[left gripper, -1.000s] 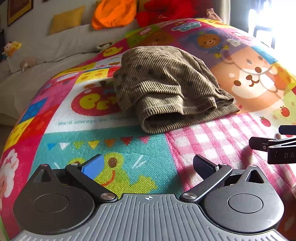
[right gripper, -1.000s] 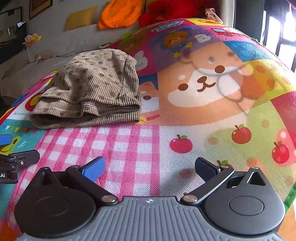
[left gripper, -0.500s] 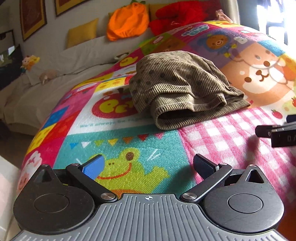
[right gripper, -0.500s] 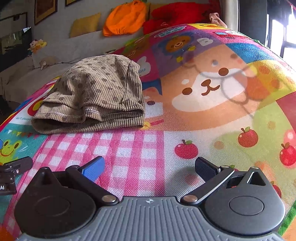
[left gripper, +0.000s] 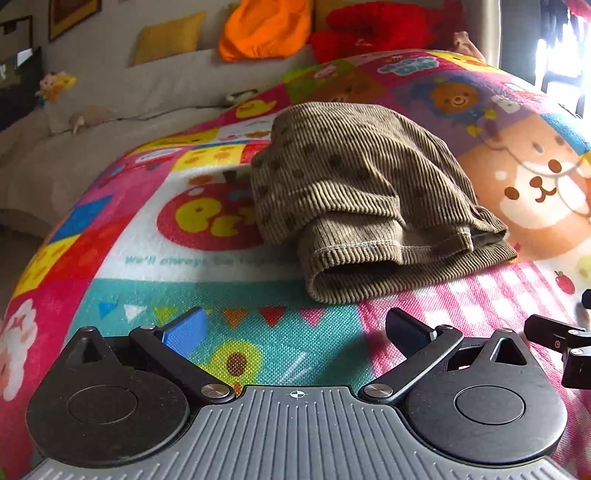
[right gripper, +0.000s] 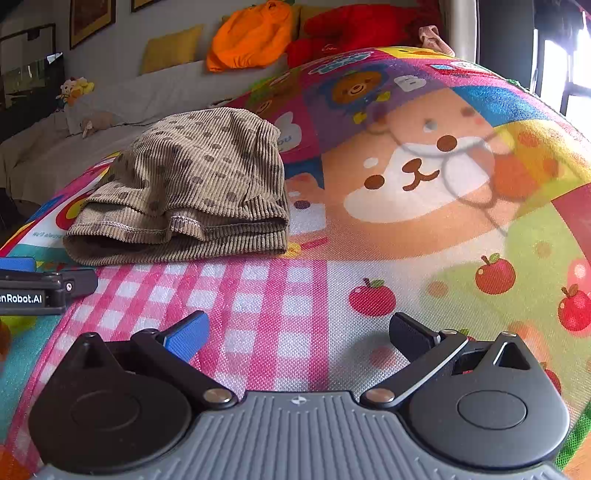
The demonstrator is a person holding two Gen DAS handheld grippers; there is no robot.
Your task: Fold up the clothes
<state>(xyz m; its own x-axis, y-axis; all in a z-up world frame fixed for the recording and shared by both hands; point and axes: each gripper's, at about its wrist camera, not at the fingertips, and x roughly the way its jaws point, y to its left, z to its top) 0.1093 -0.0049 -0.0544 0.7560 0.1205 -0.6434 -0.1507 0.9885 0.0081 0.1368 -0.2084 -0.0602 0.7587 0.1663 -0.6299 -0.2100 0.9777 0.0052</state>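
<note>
Garment [left gripper: 365, 206]: folded brown corduroy, lying on the patterned mat [left gripper: 229, 332].
Left tongs [left gripper: 295, 328]: wide open, empty, near the garment's hem.
Right tongs [right gripper: 297, 332]: wide open, empty, over pink checks.

Home living room, likely a child's play area. Bright cartoon play mat [right gripper: 424, 229] with bears, apples and a frog covers the foreground. Behind it, a pale-covered sofa [left gripper: 122, 110] carries a yellow cushion [left gripper: 168, 37], an orange plush pumpkin [right gripper: 251, 37] and a red soft toy [left gripper: 376, 26]. Framed pictures [right gripper: 90, 18] hang on the wall; a small stuffed toy [right gripper: 75, 88] sits at left. Daylit window [right gripper: 576, 62] at right.
</note>
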